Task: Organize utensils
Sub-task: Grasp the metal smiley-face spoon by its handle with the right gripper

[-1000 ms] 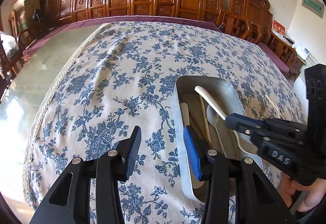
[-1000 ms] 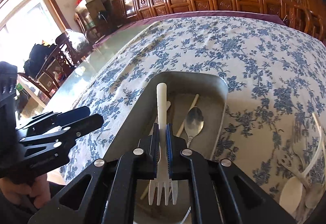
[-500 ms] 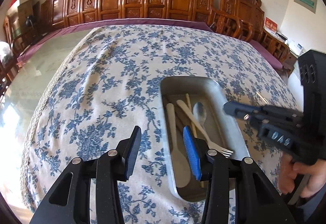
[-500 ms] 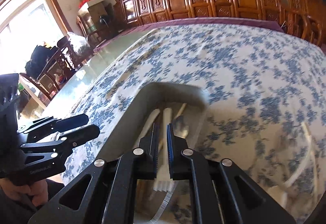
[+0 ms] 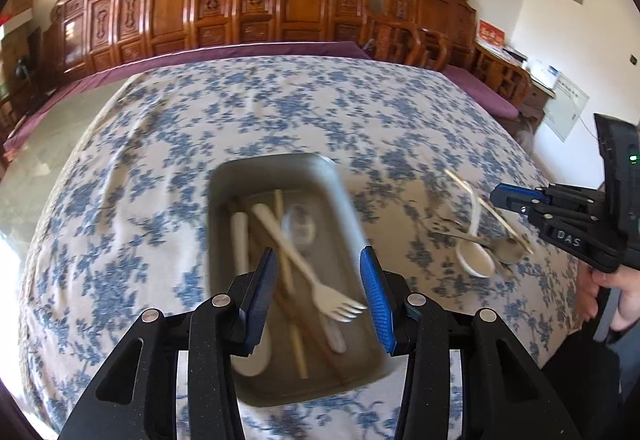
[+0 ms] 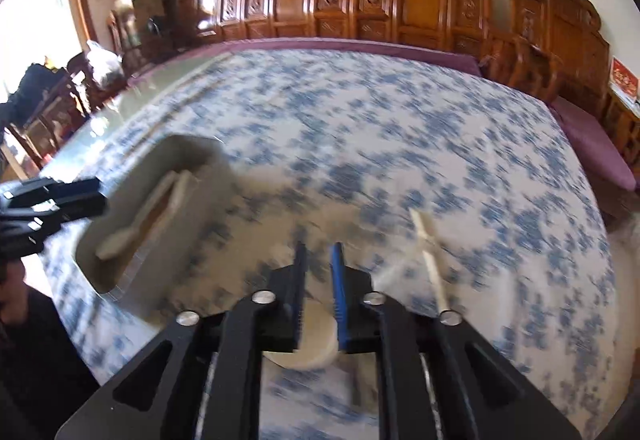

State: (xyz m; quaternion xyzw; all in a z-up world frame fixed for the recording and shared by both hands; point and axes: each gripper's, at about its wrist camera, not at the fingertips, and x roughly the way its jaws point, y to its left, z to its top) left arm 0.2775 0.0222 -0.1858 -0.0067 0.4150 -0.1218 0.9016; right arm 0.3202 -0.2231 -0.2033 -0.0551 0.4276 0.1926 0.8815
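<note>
White round plastic spoon [image 6: 310, 344] lies right under your right fingers [image 6: 318, 290], which are opening and empty; left fingers [image 5: 320, 298] stand apart, idle over the metal tray [image 5: 224, 199]

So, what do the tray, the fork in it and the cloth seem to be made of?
Tray: probably metal, dull grey with a brushed, faintly shiny look, thin rounded walls.
Fork: likely plastic, though that is not certain; matte cream-white all over, no metallic shine.
Cloth: woven fabric, white with blue flower print, matte, slightly wrinkled.
</note>
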